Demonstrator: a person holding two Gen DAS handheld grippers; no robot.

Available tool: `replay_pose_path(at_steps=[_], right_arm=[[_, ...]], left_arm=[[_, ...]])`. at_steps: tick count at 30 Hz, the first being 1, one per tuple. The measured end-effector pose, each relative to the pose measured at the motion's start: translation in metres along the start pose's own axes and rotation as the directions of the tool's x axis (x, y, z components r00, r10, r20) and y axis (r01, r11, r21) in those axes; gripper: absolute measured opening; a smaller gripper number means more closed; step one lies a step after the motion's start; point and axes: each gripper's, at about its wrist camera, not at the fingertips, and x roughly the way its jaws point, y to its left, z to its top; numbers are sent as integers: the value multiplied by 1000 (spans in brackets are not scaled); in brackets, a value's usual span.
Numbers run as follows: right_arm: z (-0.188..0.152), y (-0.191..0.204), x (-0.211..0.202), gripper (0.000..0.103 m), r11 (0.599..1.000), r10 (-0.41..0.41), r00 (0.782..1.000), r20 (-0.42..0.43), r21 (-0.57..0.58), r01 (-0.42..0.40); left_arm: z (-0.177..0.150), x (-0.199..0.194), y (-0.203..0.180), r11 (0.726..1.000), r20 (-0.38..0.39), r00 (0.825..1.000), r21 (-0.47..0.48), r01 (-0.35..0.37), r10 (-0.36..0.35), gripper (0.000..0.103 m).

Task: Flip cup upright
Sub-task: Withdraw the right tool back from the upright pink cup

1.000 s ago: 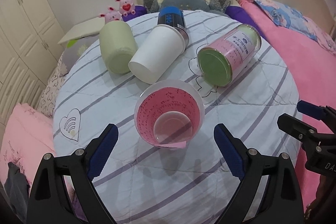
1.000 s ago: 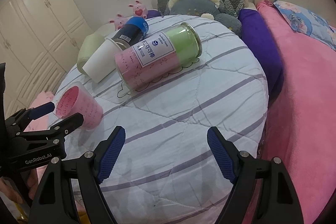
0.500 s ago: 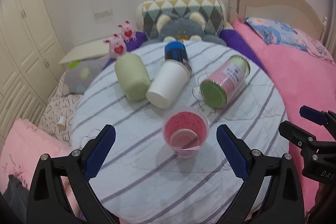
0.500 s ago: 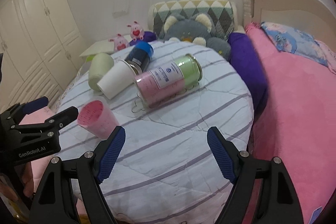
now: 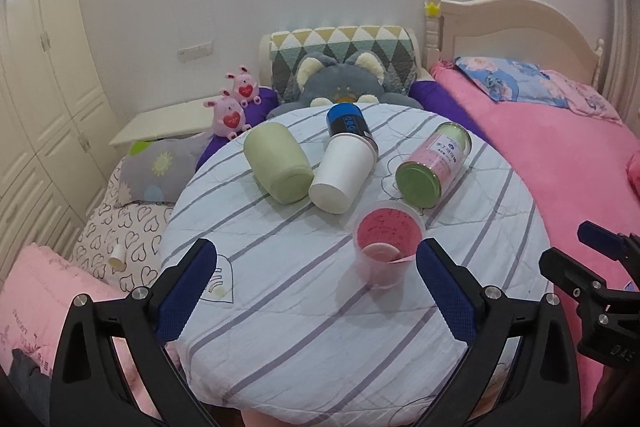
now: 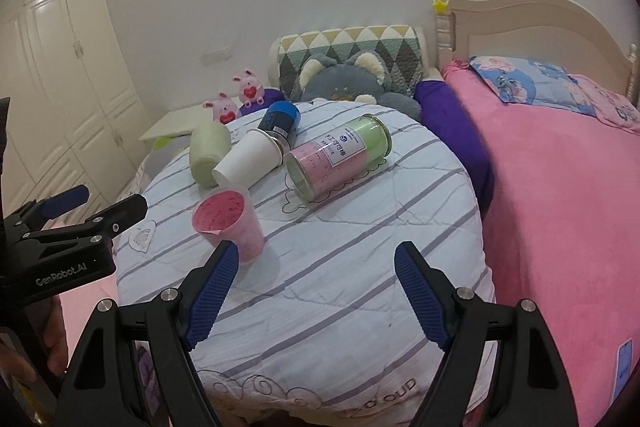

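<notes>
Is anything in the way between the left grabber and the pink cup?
No. The pink cup already stands upright on the striped quilt, just ahead of the open left gripper, beside its right finger. Only bare quilt lies between them. The white paper cup and the others lie farther back.

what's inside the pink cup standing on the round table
The pink cup stands upright with its mouth open. Looking in from the left wrist view, only its pale pink bottom and a pink paper-like liner along the wall show. No liquid or loose item shows inside.
</notes>
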Motion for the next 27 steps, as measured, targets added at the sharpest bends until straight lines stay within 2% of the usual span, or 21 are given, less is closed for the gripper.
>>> replay_pose_path(at_steps=[12, 22, 27], right_arm=[[-4, 7, -6, 82, 998, -54, 997, 61, 20, 53], [2, 7, -13, 82, 998, -55, 984, 169, 22, 52], [3, 9, -21, 82, 997, -71, 967, 243, 19, 69]], left_arm=[[-4, 3, -2, 999, 27, 999, 28, 27, -28, 101], [4, -6, -5, 999, 137, 990, 33, 22, -27, 101], [5, -14, -3, 1000, 221, 975, 2, 8, -8, 101]])
